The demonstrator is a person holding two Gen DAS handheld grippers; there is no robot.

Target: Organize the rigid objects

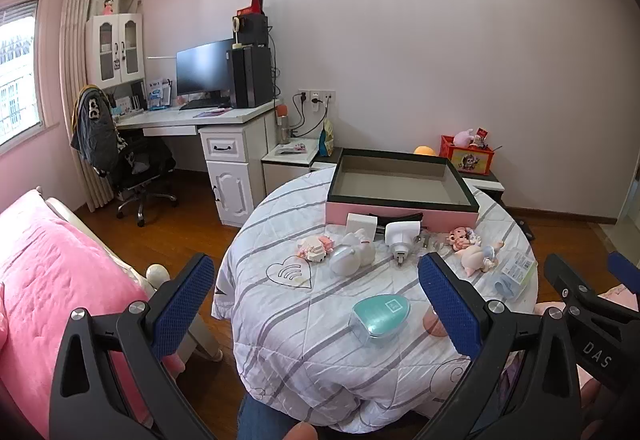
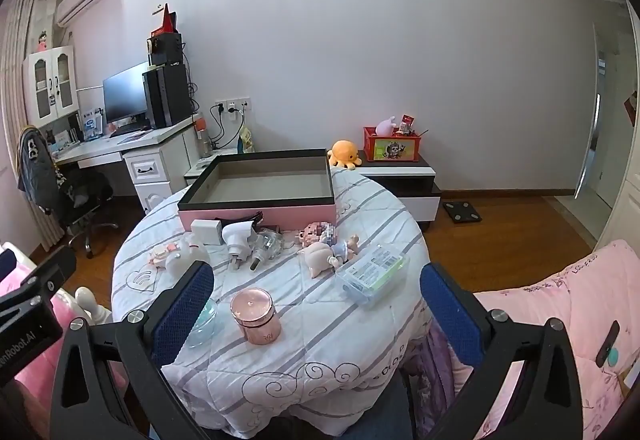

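1. Tongs: my left gripper (image 1: 316, 316) and right gripper (image 2: 316, 316) are both spread wide, holding nothing, above near edge of table (image 2: 280, 392).
2. Pink jar (image 2: 256, 316) stands upright between right fingers, teal case (image 1: 380, 314) between left ones; tray (image 2: 260, 182) empty at far side.
3. Jar looks rigid, smooth, prob. slippery; I would pinch its straight body, not the lid.
4. Case is rounded, so grip across flat sides.
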